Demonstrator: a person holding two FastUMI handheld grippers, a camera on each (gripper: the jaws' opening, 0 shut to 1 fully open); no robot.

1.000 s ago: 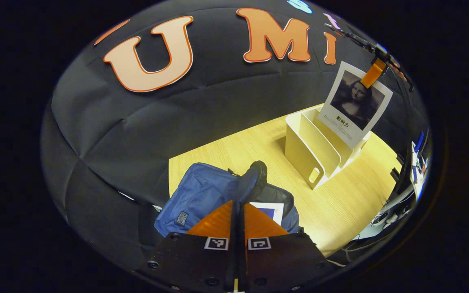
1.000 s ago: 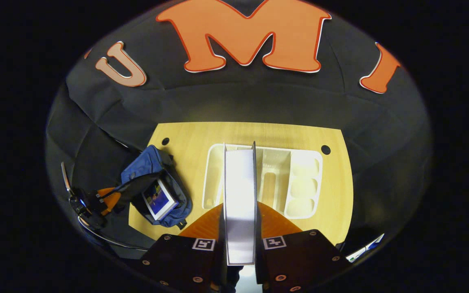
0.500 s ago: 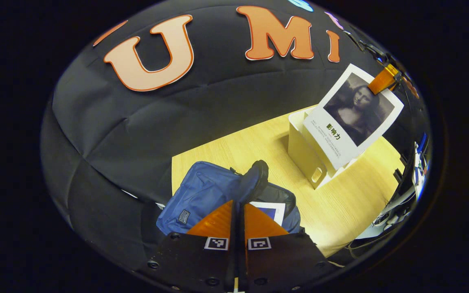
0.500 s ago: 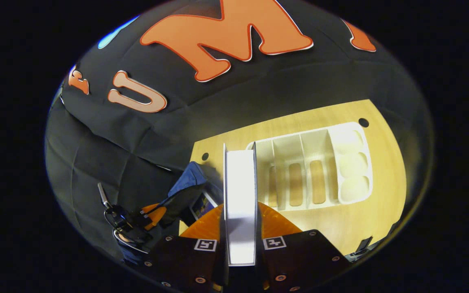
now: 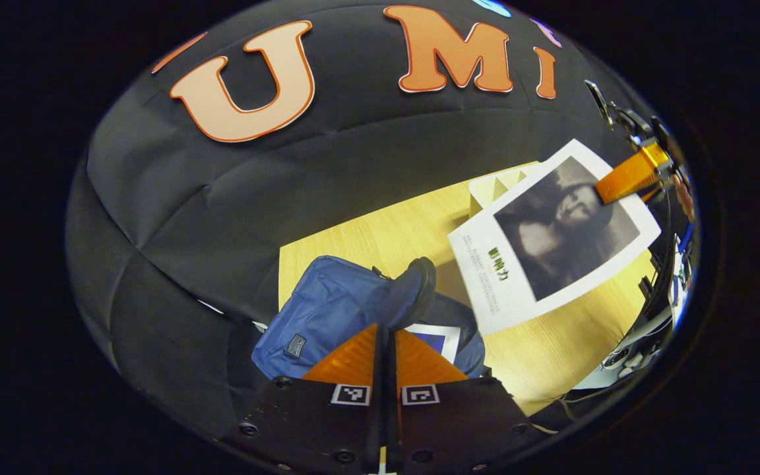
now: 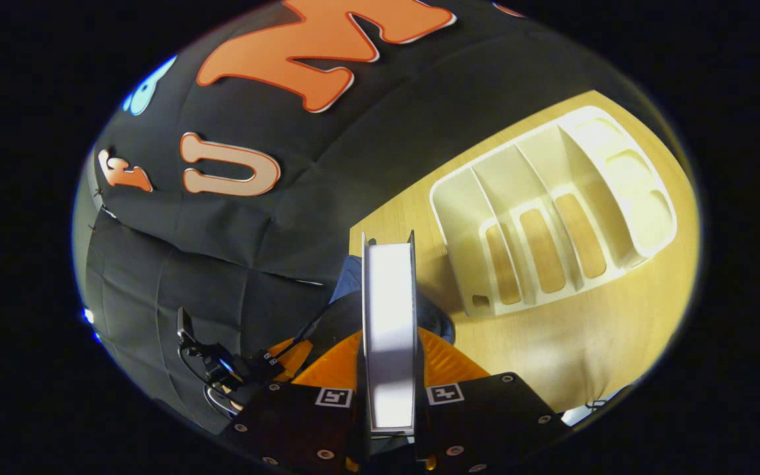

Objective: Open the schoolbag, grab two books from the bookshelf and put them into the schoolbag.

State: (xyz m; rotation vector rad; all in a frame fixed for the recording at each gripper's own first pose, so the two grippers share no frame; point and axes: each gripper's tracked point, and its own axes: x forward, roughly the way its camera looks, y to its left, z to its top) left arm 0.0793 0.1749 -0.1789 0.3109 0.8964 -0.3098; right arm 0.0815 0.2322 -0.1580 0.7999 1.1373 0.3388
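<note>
right gripper (image 6: 388, 369) clamped on portrait-cover book (image 5: 555, 234) | left gripper (image 5: 385, 343) pinching blue schoolbag (image 5: 334, 310) flap | bookshelf (image 6: 551, 218) ahead-right

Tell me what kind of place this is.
Probably a staged recording booth, not a real room: a black cloth wall backs a small wooden table holding just a blue schoolbag and a white bookshelf. The right gripper holds a book.
</note>
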